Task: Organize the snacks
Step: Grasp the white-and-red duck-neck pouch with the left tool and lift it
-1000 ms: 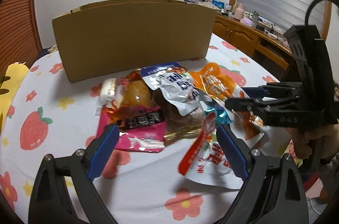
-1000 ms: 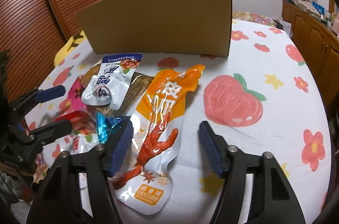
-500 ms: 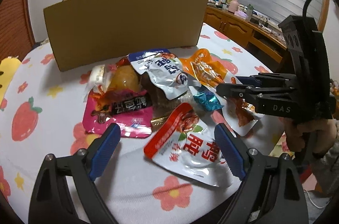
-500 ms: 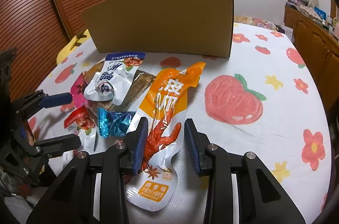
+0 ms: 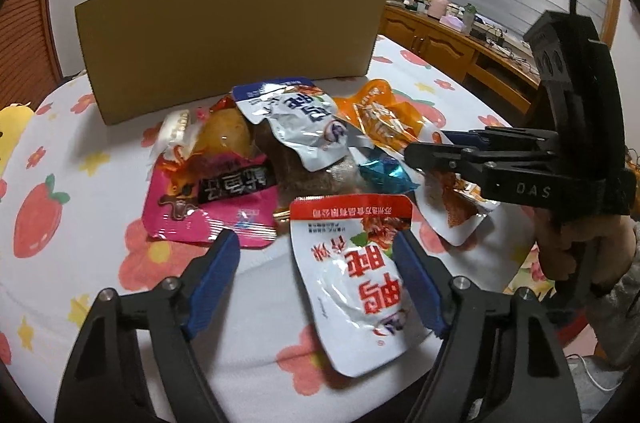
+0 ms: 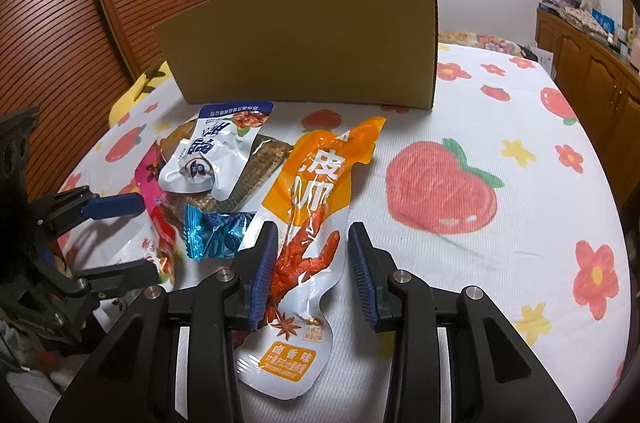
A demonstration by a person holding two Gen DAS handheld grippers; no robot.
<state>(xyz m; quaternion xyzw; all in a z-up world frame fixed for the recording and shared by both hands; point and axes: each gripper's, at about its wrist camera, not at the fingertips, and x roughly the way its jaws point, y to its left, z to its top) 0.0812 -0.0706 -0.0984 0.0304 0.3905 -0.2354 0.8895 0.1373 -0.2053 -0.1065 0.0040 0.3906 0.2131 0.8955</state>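
Fruit-print tablecloth [image 6: 500,127] lies bare right of the orange packet [image 6: 312,207].

Glossy crinkled foil-plastic snack packets [image 5: 304,127] lie on a matt woven cloth [image 6: 520,231] before a matt brown cardboard box [image 6: 312,35].

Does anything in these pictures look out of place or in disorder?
Yes. The snack packets lie in a loose, overlapping heap on the tablecloth in front of the cardboard box, not inside it. Nothing looks torn or spilled.
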